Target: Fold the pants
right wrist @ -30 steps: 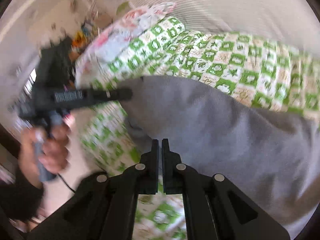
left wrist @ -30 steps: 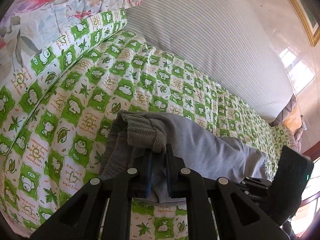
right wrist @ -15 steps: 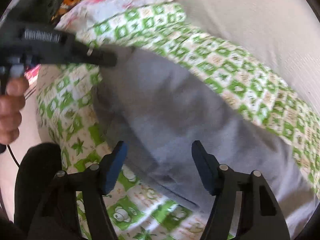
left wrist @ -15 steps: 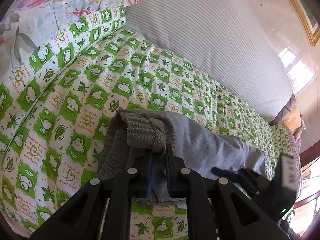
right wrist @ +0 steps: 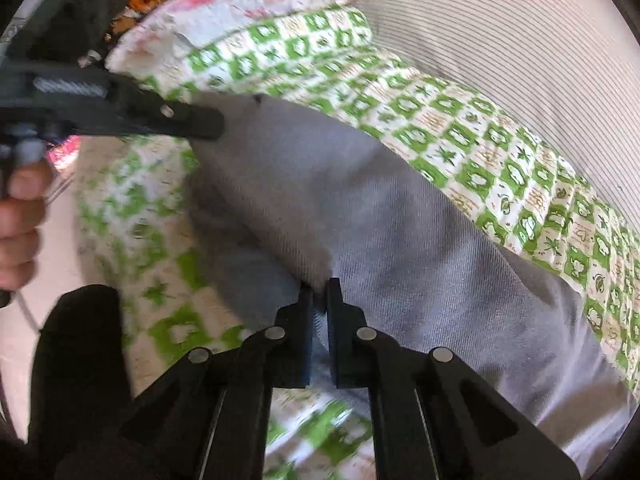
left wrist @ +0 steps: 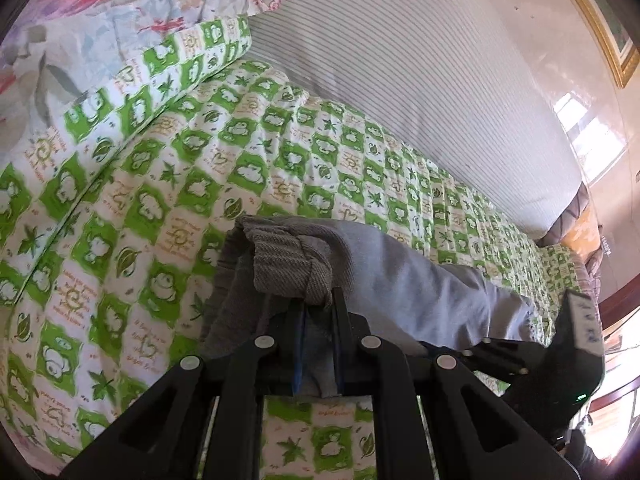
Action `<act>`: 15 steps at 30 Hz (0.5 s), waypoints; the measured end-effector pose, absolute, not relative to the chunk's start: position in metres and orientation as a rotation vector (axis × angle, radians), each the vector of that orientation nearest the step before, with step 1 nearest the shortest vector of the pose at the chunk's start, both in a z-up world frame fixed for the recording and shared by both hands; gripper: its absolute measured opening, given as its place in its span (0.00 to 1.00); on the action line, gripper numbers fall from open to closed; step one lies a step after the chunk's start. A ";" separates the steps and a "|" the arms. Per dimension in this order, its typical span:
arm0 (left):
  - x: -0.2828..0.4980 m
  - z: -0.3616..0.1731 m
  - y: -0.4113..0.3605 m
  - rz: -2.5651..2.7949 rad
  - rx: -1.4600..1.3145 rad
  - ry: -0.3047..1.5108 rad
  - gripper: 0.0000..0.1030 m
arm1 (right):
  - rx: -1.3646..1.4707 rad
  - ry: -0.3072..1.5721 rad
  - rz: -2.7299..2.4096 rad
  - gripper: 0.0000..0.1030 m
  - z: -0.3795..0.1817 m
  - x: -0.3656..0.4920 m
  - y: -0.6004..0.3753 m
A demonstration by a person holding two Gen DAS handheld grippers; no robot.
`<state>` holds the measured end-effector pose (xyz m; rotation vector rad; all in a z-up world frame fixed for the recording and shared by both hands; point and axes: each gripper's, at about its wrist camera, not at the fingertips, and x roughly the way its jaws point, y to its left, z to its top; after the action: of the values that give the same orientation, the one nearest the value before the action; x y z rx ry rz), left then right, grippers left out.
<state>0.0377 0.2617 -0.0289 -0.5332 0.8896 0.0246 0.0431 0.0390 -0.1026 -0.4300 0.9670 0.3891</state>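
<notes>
Left wrist view: nearest the lens, the black two-finger left gripper [left wrist: 318, 320] is clamped on the ribbed waistband end of the soft grey knit pants [left wrist: 400, 284], a fold of cloth bunched between its blue-lined pads. The pants lie lengthwise on the green-and-white checked bedspread with frog and leaf prints [left wrist: 160, 208], along its near edge. At the far end of the pants, the black right gripper [left wrist: 480, 354] reaches in low over the cloth. Beyond the pants, a pillow in the same checked cover [left wrist: 160, 64] lies on the bedspread, a floral pillow [left wrist: 100, 8] on top of it, and a pale striped sheet [left wrist: 420, 80] behind.

Right wrist view: the right gripper [right wrist: 319, 312] has its jaws drawn together on a pinch of grey pant cloth at the near edge of the bedspread [right wrist: 480, 152]. Further along the pants [right wrist: 360, 208], the left gripper [right wrist: 200, 122] grips their other end, a hand [right wrist: 18, 216] on its handle
</notes>
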 end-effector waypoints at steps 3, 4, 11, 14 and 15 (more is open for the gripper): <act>0.026 -0.039 0.265 0.028 -0.543 0.910 0.09 | -0.445 0.998 0.428 0.07 -0.104 0.037 0.044; 0.024 -0.044 0.264 0.033 -0.544 0.923 0.09 | -0.455 1.008 0.433 0.07 -0.107 0.036 0.046; 0.016 -0.073 0.262 0.061 -0.533 0.987 0.09 | -0.454 1.107 0.451 0.12 -0.140 0.041 0.044; 0.012 -0.070 0.260 0.059 -0.513 0.992 0.09 | -0.423 1.122 0.449 0.14 -0.138 0.040 0.042; 0.010 -0.064 0.259 0.060 -0.496 0.990 0.09 | -0.409 1.128 0.451 0.15 -0.135 0.039 0.040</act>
<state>0.0099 0.2586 -0.0643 -0.4960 0.9895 0.0605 0.0387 0.0395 -0.1346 -0.4087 1.1281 0.4506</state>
